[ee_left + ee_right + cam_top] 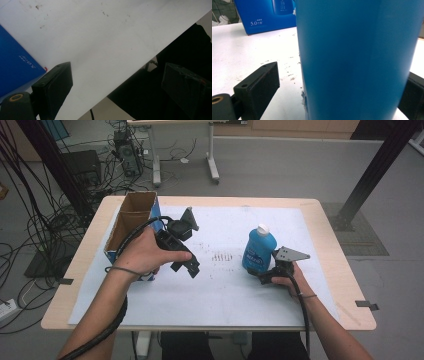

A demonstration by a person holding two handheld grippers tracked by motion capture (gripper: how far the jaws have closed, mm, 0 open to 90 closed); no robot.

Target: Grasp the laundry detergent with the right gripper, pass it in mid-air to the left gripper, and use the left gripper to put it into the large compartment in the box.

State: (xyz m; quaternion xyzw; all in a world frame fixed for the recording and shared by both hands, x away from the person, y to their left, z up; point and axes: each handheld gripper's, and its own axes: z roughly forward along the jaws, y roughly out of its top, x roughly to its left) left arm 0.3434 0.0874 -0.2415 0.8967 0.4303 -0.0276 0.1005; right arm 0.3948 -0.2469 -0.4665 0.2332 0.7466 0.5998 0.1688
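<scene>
**Blue bottle between open jaws, box at the far left**

Nearest, at the right: right gripper point(261, 272) low on the white sheet point(225, 290), held by the right hand point(290, 281); jaws apart around the blue bottle point(259, 249), left jaw clearly away from its wall in the right gripper view, right jaw just beside it, contact not possible to tell; so open, not yet pressing. Bottle point(359, 60) upright on the sheet, white cap on top, right of the table's middle.

A little farther, at the left: left gripper point(186, 265) lifted above the sheet in the left hand point(145, 254), pointing down and toward the person; jaws wide apart, nothing between them, only the white sheet point(100, 37) under.

Farther at the left: open cardboard box point(131, 222) with blue sides, standing at the sheet's edge, touching the left hand; well apart from the bottle.

Between both: dark scuff marks point(222, 256) on the sheet.
</scene>
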